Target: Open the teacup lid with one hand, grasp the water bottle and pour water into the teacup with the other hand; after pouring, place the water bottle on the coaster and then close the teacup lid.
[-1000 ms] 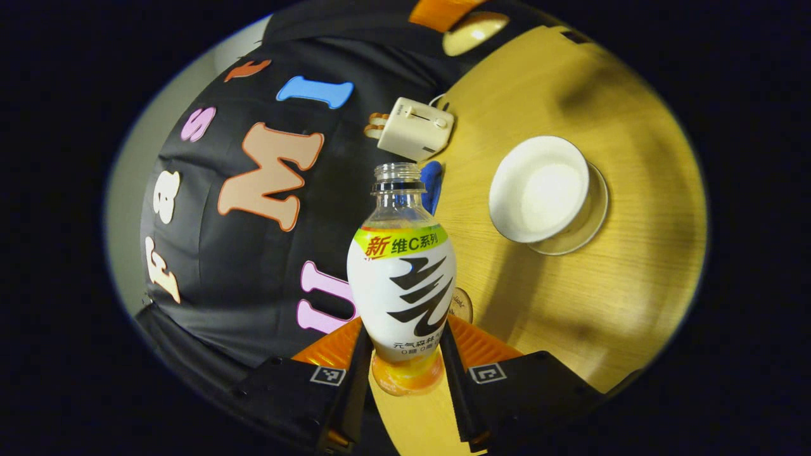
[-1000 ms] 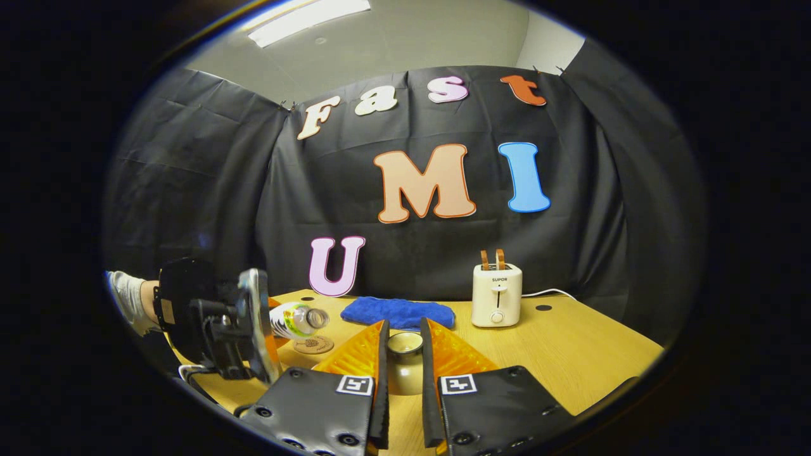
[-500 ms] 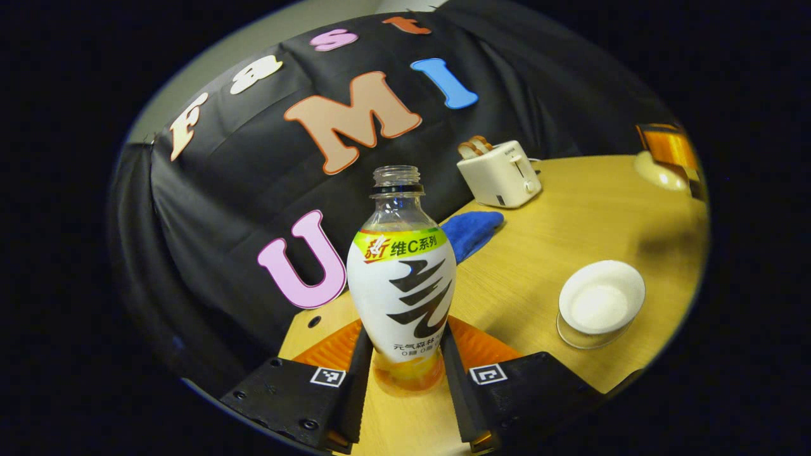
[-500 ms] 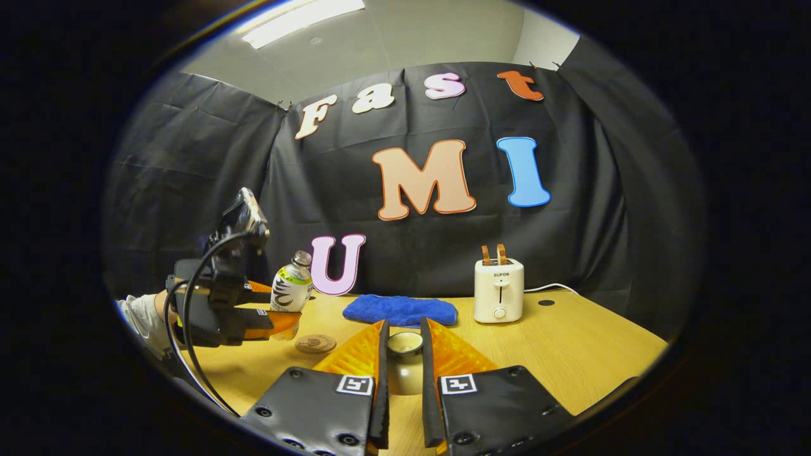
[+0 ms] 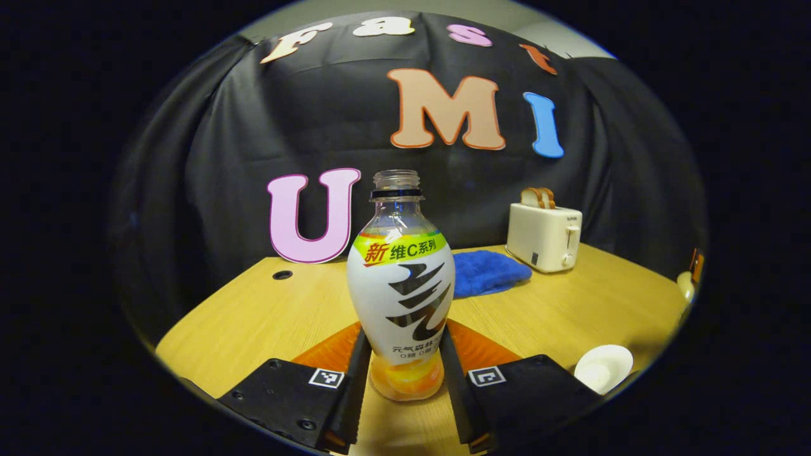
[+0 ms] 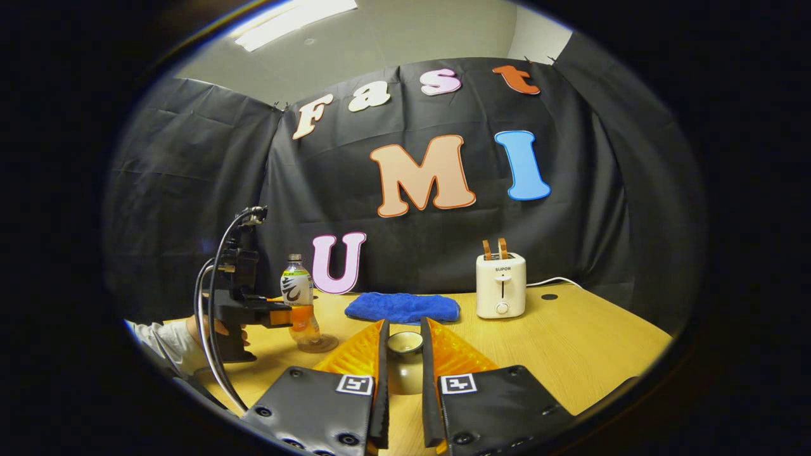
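Here the left gripper (image 5: 403, 380) fingers clamp the upright water bottle (image 5: 402, 297), uncovered teacup (image 5: 603, 367) at four o'clock, while the right gripper (image 6: 403, 367) fingers pinch the teacup lid (image 6: 404, 362), coaster (image 6: 320, 345) at ten o'clock.

A light wooden desk (image 6: 589, 345) stands against a black cloth wall (image 6: 190, 177) that hangs in soft folds behind it and on both sides. Above the cloth a pale ceiling (image 6: 405, 31) carries a long bright light panel (image 6: 294, 16). Two round cable holes (image 5: 282, 275) pierce the desk near its back edge.
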{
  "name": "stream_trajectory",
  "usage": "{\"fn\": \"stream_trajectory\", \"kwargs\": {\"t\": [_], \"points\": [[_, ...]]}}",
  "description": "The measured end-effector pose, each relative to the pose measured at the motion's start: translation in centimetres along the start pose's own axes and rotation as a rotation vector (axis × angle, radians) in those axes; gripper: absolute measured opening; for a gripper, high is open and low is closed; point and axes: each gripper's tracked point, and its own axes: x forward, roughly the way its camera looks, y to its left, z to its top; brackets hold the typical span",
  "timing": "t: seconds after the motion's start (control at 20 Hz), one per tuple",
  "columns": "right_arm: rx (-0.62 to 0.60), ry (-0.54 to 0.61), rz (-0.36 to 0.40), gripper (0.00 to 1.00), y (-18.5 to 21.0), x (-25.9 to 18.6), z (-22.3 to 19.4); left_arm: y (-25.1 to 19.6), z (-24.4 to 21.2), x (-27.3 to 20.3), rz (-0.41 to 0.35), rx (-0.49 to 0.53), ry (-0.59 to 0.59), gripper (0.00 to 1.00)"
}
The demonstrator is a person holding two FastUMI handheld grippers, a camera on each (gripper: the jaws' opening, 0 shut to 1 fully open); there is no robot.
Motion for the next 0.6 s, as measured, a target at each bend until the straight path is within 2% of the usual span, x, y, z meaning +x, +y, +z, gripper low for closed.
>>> {"fn": "stream_trajectory", "kwargs": {"t": [0.2, 0.6], "points": [[0.013, 0.013, -0.005, 0.24, -0.3, 0.1, -0.4, -0.3, -0.7, 0.5, -0.012, -0.032, 0.011, 0.57], [0.006, 0.018, 0.004, 0.24, 0.2, 0.2, -0.7, -0.7, -0.5, 1.2, -0.015, -0.015, 0.008, 0.59]]}}
